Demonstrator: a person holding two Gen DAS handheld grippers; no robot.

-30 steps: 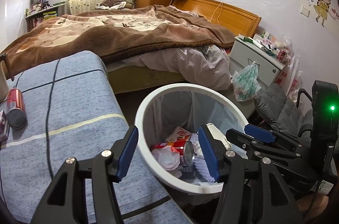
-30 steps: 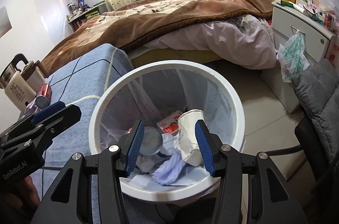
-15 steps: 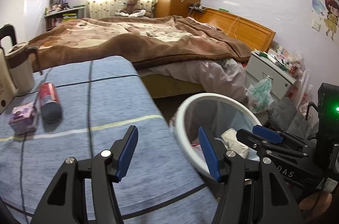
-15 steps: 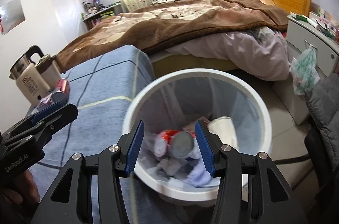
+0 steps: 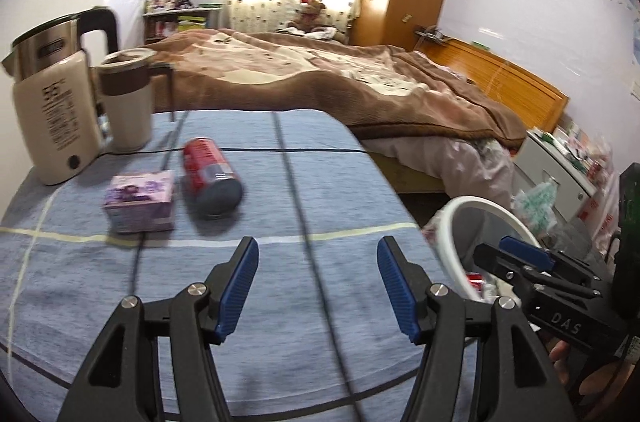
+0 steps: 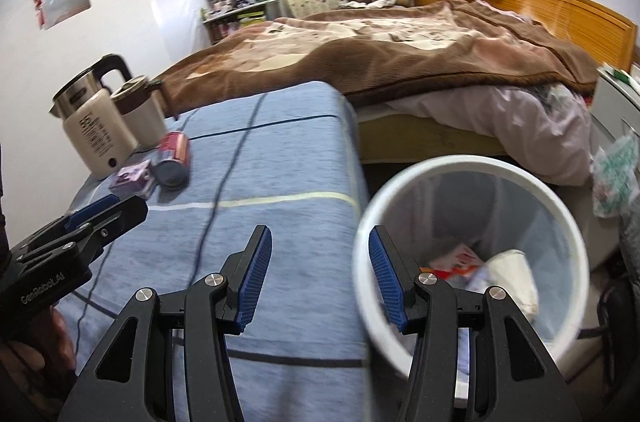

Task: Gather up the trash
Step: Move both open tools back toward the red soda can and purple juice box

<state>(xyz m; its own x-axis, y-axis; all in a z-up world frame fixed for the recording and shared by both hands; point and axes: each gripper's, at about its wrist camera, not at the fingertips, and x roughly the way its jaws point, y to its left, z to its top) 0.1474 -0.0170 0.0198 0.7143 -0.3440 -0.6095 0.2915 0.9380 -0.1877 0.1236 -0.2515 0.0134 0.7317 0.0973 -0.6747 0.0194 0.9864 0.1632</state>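
A red drink can (image 5: pixel 211 178) (image 6: pixel 173 158) lies on its side on the blue tablecloth (image 5: pixel 280 214), beside a small purple box (image 5: pixel 140 200) (image 6: pixel 131 180). My left gripper (image 5: pixel 316 282) hangs open above the cloth, nearer than both, with nothing between its blue pads. My right gripper (image 6: pixel 318 274) is open and empty too, over the table's right edge at the rim of the white bin (image 6: pixel 472 166). The bin (image 5: pixel 468 214) holds a paper cup (image 6: pixel 512 274), wrappers and other trash. Each gripper appears at the edge of the other's view.
A cream electric kettle (image 5: pixel 52 118) and a lidded mug (image 5: pixel 126 102) stand at the table's far left, with a cord running across the cloth. Behind lie a bed with a brown blanket (image 5: pixel 340 78), a white nightstand (image 5: pixel 560 174) and a plastic bag (image 6: pixel 616 178).
Both grippers have swung left from above the bin toward the table. The can, box and kettle have come into fuller view. The bin has slid to the right of both views.
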